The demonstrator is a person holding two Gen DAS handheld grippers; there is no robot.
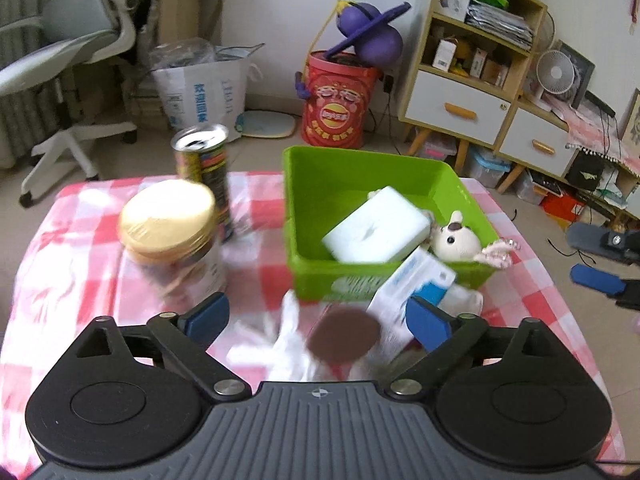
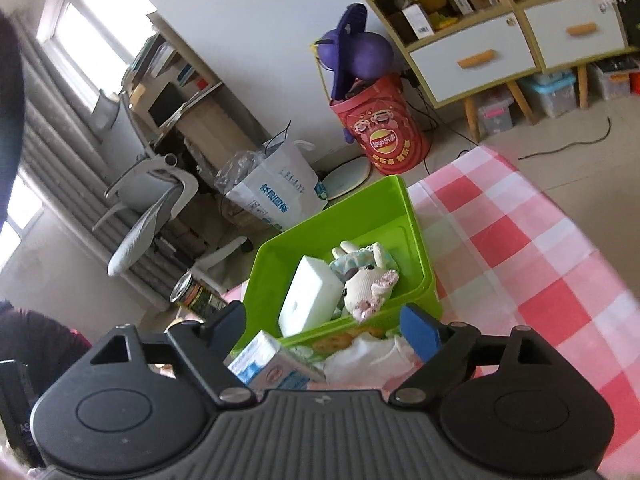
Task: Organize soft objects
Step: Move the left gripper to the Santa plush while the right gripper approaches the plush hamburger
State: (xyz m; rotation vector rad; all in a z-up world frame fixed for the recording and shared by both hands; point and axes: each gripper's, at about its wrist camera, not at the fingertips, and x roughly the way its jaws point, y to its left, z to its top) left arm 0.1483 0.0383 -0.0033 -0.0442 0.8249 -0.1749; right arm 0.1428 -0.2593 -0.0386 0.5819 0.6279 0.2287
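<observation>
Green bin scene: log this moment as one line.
green bin: white sponge block, plush toy inside | left gripper: open | right gripper: open

Home room: office chair (image 1: 76,40), shelf cabinet (image 1: 476,60), checked tablecloth (image 2: 520,240), floor clutter.

Jar (image 1: 170,232) motion-blurred; white plush (image 1: 292,344) smeared, partly behind gripper body.

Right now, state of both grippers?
Left gripper: open, holding nothing; a white cloth and blurred brown disc lie below the jaws.
Right gripper: open, holding nothing, above the tissue pack.
</observation>
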